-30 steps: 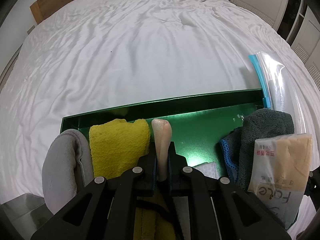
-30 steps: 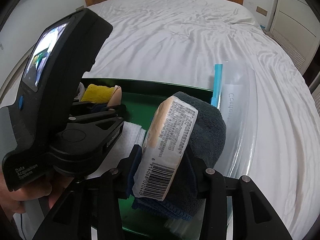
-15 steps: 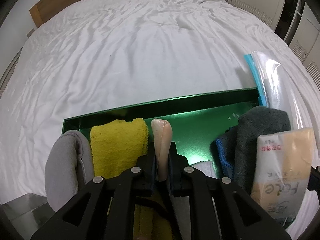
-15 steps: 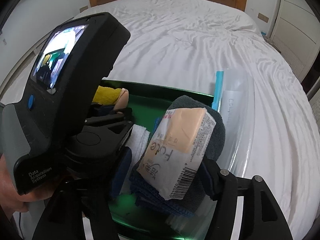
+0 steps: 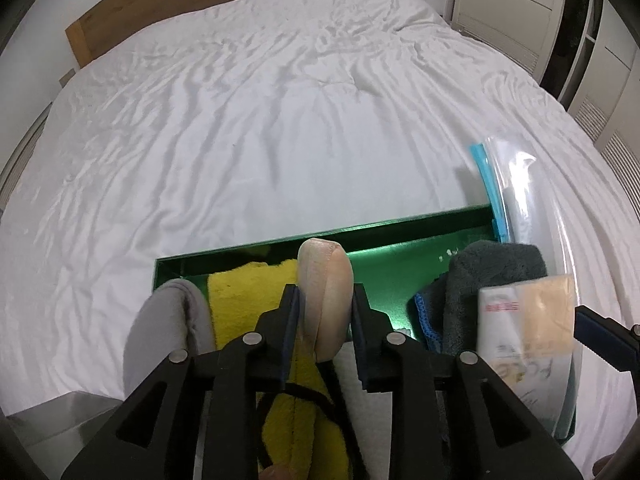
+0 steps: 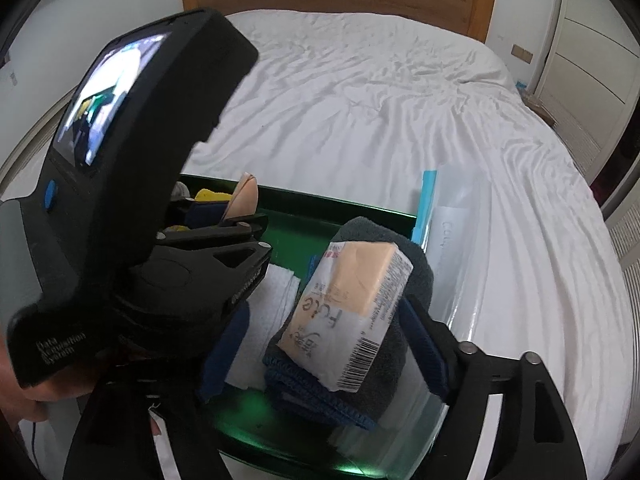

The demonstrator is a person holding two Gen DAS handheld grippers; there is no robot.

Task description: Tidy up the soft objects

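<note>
From my left claw (image 5: 325,300), a grey roll (image 5: 164,336) sits furthest left in the green tray (image 5: 400,232), then a yellow cloth (image 5: 248,300) just beside the jaws, which stand slightly parted around a peach pad (image 5: 326,296). My right claw (image 6: 320,316) is spread wide, the tissue packet (image 6: 352,312) lying between its fingers atop the dark towel (image 6: 416,276); right of it a clear zip bag (image 6: 452,240) on the white bed (image 6: 400,100)

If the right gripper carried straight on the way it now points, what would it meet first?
Most likely the tissue pack lying on the dark grey towel; it sits between the right gripper's open fingers, though depth is unclear.
</note>
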